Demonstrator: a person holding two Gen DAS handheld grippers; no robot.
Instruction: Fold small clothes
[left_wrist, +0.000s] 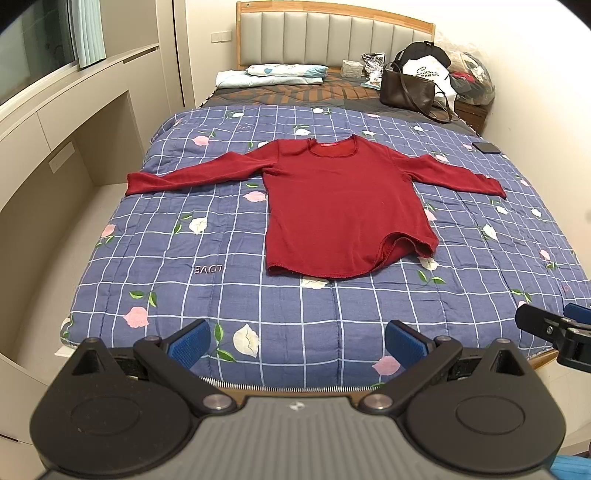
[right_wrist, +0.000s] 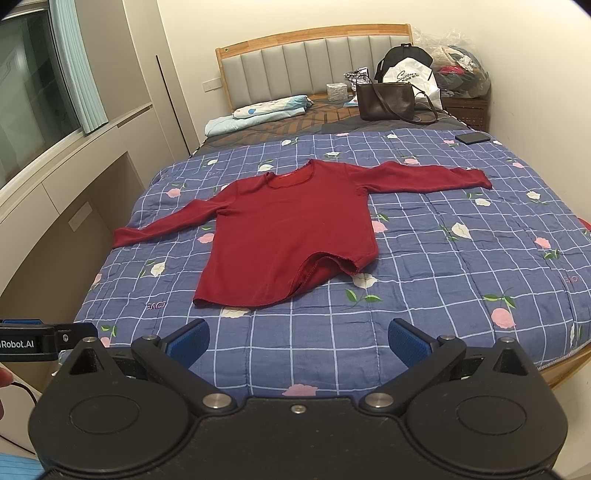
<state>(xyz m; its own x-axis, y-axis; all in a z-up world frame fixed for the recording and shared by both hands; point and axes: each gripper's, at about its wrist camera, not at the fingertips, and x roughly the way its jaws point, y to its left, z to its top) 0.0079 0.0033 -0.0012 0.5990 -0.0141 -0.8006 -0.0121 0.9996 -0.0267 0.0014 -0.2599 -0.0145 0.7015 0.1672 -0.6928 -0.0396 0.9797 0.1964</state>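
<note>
A dark red long-sleeved shirt (left_wrist: 332, 199) lies flat on the blue checked floral quilt (left_wrist: 184, 258), front up, neck toward the headboard, both sleeves spread out sideways. Its hem is turned up at the right corner. It also shows in the right wrist view (right_wrist: 291, 236). My left gripper (left_wrist: 297, 343) is open and empty, held above the foot of the bed, well short of the hem. My right gripper (right_wrist: 299, 341) is open and empty, also near the foot of the bed, to the right of the left one.
A brown handbag (left_wrist: 406, 90), white bag, black cap and plastic bags sit near the headboard at the right. Folded light-blue bedding (left_wrist: 273, 75) lies by the headboard. A dark phone (left_wrist: 487, 147) lies on the quilt's right edge. Cabinets and a window stand left.
</note>
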